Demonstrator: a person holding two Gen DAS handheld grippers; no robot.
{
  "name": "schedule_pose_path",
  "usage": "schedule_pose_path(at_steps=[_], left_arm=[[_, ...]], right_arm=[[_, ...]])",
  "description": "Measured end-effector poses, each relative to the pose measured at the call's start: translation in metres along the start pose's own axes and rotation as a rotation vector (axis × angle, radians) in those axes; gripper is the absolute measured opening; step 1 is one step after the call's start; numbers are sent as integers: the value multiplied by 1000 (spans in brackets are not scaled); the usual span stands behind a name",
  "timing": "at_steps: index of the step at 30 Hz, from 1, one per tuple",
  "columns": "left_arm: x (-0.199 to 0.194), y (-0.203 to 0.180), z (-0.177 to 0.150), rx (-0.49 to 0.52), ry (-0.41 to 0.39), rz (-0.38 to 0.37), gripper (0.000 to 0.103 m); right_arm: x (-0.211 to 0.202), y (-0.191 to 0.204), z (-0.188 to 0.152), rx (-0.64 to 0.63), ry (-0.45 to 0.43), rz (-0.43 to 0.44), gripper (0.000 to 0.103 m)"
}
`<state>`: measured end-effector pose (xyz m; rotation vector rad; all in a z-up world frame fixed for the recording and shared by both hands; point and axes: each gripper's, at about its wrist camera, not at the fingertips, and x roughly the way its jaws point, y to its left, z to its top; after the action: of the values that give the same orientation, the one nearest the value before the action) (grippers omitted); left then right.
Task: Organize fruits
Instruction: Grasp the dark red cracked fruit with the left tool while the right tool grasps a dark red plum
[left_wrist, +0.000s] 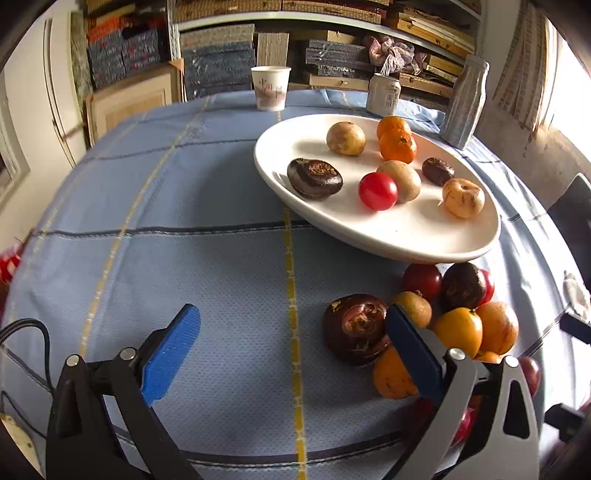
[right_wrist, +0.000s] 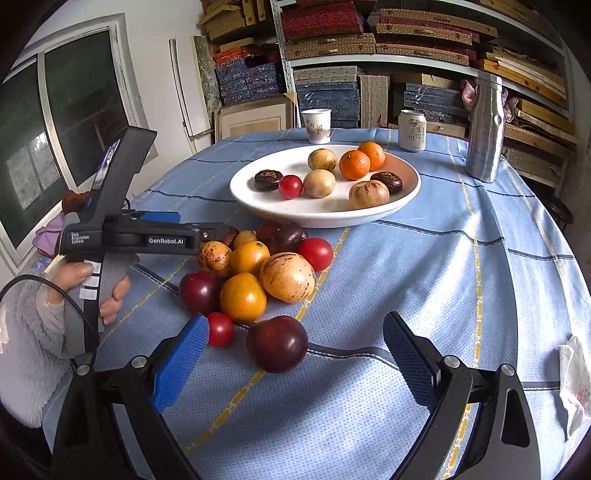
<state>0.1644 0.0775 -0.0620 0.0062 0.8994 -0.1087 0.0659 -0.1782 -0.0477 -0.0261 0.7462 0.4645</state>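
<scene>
both sets of fingers stand wide apart and hold nothing: the left gripper (left_wrist: 291, 354) beside a loose fruit pile (right_wrist: 258, 269) near the surface's (right_wrist: 424, 266) middle, the right gripper (right_wrist: 295, 354) over a dark plum (right_wrist: 277, 343). more fruit sits in the white plate (right_wrist: 258, 201) toward the far edge.

Low wrist views (shared plate (left_wrist: 388, 236))

On the tabletop (right_wrist: 424, 266), a plate (right_wrist: 325, 216) sits toward the far edge and carries several fruits. Behind it, along the far edge, stand a cup (right_wrist: 317, 125), a can (right_wrist: 412, 130) and a bottle (right_wrist: 484, 129). A fruit pile (right_wrist: 258, 269) lies just before the plate.
</scene>
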Motion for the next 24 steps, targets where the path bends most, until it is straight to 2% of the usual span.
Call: schedule_pose_path(at_steps=[5, 6, 10, 14, 17, 20, 21, 24], left_arm=[[11, 7, 1, -50, 63, -125, 99], [13, 10, 2, -61, 72, -124, 99], [10, 23, 3, -73, 76, -64, 99], [2, 33, 1, -78, 53, 30, 99], [-1, 33, -1, -80, 43, 32, 99], [-3, 18, -8, -11, 27, 41, 99], [-6, 12, -9, 17, -1, 61, 98], [-10, 6, -12, 47, -23, 75, 99]], right_arm=[[1, -1, 0, 5, 7, -2, 96], [1, -2, 0, 7, 7, -3, 96], [1, -4, 1, 15, 4, -4, 96], [-2, -5, 2, 21, -6, -1, 96], [-3, -6, 2, 22, -10, 4, 96], [-4, -4, 1, 6, -16, 8, 96], [-5, -2, 0, -2, -18, 7, 96], [-7, 5, -3, -41, -27, -6, 96]])
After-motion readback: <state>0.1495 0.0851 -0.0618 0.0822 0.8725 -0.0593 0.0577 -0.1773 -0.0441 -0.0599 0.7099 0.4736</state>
